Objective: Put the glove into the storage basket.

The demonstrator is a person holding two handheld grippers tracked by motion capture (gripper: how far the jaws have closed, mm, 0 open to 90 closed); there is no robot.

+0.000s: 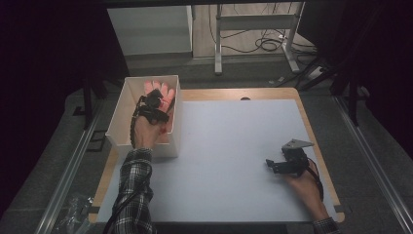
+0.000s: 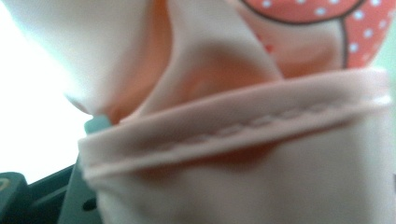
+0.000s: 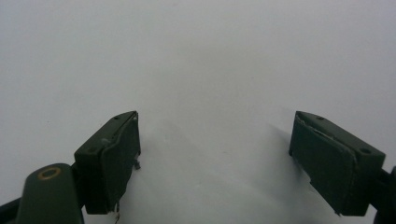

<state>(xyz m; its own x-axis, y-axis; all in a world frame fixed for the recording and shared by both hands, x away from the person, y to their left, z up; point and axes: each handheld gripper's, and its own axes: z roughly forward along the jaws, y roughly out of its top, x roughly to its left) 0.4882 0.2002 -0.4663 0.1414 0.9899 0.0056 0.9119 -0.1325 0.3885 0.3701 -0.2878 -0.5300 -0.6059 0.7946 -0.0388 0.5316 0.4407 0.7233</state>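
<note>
Left gripper (image 1: 155,100) inside the white box (image 1: 117,124) at ten o'clock, pressed into pink cloth (image 2: 243,154), jaw state impossible to tell, right gripper (image 3: 215,158) at four o'clock on the white table (image 1: 234,146), jaws wide apart, holding nothing.

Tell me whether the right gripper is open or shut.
Open: the right gripper has its jaws standing wide apart, with nothing but bare white table between them.

We see a soft, smooth pink cloth glove (image 2: 243,121) with stitched hem, a matt white box (image 1: 171,127), and a matt white tabletop (image 1: 234,146) edged in wood.
</note>
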